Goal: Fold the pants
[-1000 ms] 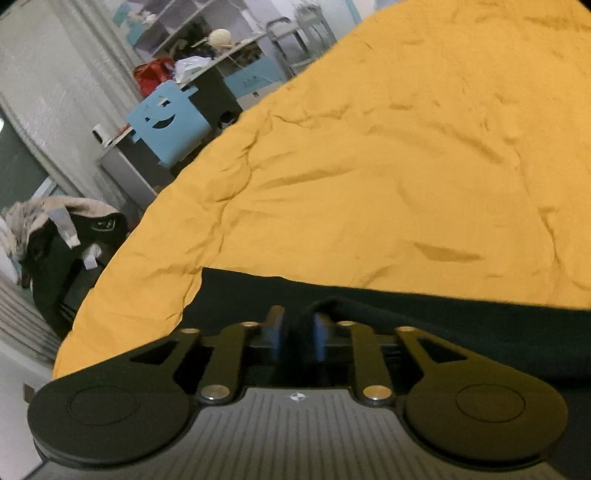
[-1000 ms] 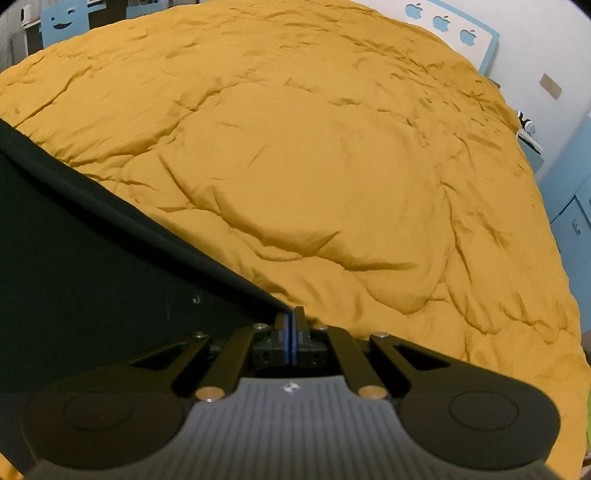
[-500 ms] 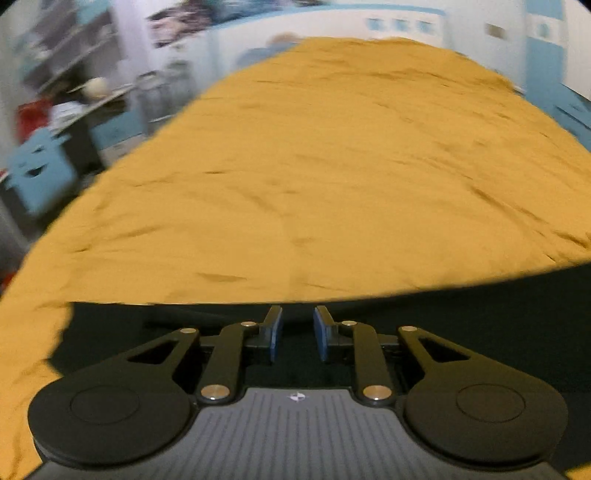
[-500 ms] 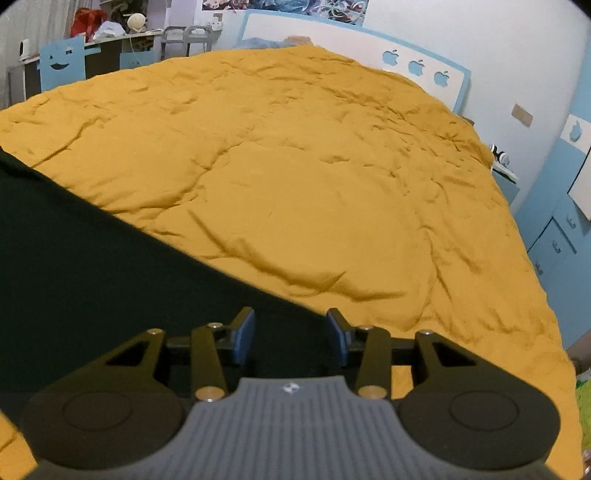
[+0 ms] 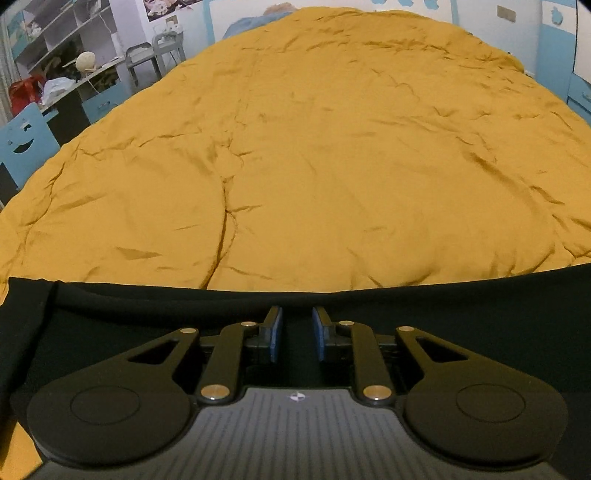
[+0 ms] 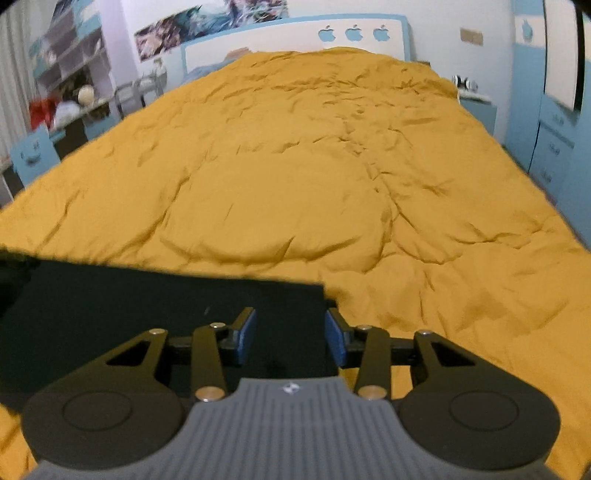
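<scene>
Black pants [image 5: 461, 314] lie flat on the mustard-yellow duvet [image 5: 332, 147], at the near edge of the bed, w/ a straight far edge running across the left wrist view. In the right wrist view the same pants [image 6: 147, 302] end in a squared corner just beside the right gripper [image 6: 290, 334].

Left gripper [image 5: 294, 332]: jaws apart, nothing between the blue pads [image 5: 276, 338], hanging over the cloth near its far edge. Right gripper: jaws spread wider, also empty, over the corner; can't tell if either touches the fabric.

Judgement: a fold looks just laid down, both claws free, so the step in hand is likely squaring up or picking the next pinch. To do it well:
- pinch at the cloth edge, both layers, not the duvet underneath – soft quilt bunches easily
- keep both grips level along the same edge so the fold line stays straight
- lift low, carry over, lay down before letting go
- left side shows a rolled seam near the far-left end; smooth that first.

Beyond the bed: blue smiley-face chair [image 5: 22, 140], shelving, headboard w/ apple cut-outs [image 6: 354, 33].
</scene>
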Motion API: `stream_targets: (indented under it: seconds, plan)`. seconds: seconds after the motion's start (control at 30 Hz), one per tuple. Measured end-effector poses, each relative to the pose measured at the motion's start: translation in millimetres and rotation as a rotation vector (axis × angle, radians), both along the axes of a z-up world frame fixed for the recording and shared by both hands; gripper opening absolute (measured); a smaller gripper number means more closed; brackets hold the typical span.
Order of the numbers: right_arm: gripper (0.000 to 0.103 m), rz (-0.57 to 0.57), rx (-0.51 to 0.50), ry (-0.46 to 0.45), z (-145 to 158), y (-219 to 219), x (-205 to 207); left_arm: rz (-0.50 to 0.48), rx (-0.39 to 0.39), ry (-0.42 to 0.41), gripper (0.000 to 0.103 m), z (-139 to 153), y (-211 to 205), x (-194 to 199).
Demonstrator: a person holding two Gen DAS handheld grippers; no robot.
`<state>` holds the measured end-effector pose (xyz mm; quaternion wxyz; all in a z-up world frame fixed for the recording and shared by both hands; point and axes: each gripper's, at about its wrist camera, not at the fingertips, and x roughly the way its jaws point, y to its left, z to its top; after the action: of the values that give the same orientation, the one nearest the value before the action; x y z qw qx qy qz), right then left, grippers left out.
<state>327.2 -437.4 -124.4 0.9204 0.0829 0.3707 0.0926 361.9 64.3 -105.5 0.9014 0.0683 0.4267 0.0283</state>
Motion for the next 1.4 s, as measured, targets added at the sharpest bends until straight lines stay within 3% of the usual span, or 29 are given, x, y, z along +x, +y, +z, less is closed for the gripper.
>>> stream_targets:
  seconds: [0.33,0.5,0.63,0.67,0.7,0.73,0.8,0.9,1.13,1.27,1.4]
  plan:
    - [0.038,0.092,0.247,0.111,-47.1,-35.2,72.3,0.001,0.002,0.048,0.023,2.3,0.2,10.5]
    - [0.031,0.119,0.371,0.117,-55.1,-49.6,74.3,0.005,0.014,0.055,0.023,1.8,-5.8,10.6]
    - [0.026,0.104,0.412,0.095,-52.6,-52.0,67.8,0.003,0.001,0.052,0.023,3.9,-8.6,12.3]
    - [0.022,0.098,0.415,0.086,-50.0,-49.7,64.6,-0.004,-0.005,0.047,0.023,4.7,-9.2,10.9]
    - [0.001,0.08,0.419,0.076,-45.3,-50.2,62.4,-0.013,-0.012,0.041,0.023,6.3,-11.3,10.0]
    - [0.0,0.035,0.42,0.077,-39.9,-52.7,61.3,-0.027,-0.019,0.035,0.023,7.8,-13.8,8.9]
    - [0.0,0.009,0.43,0.083,-34.5,-57.1,58.6,-0.054,-0.024,0.034,0.023,10.0,-21.4,8.9]
    - [0.0,-0.015,0.315,0.126,-39.4,-48.6,61.9,-0.079,-0.008,0.037,0.023,8.7,-32.9,10.7]
    - [0.001,-0.097,0.285,0.145,-48.9,-37.5,63.5,-0.08,-0.006,0.029,0.023,8.8,-43.5,3.7]
    - [0.025,-0.102,0.252,0.128,-28.1,-39.2,42.7,-0.069,-0.027,0.001,0.023,20.6,-46.0,-12.1]
    - [0.035,-0.141,0.294,0.133,-9.8,-49.2,-8.4,-0.057,-0.063,-0.021,0.023,33.3,-52.1,-37.0]
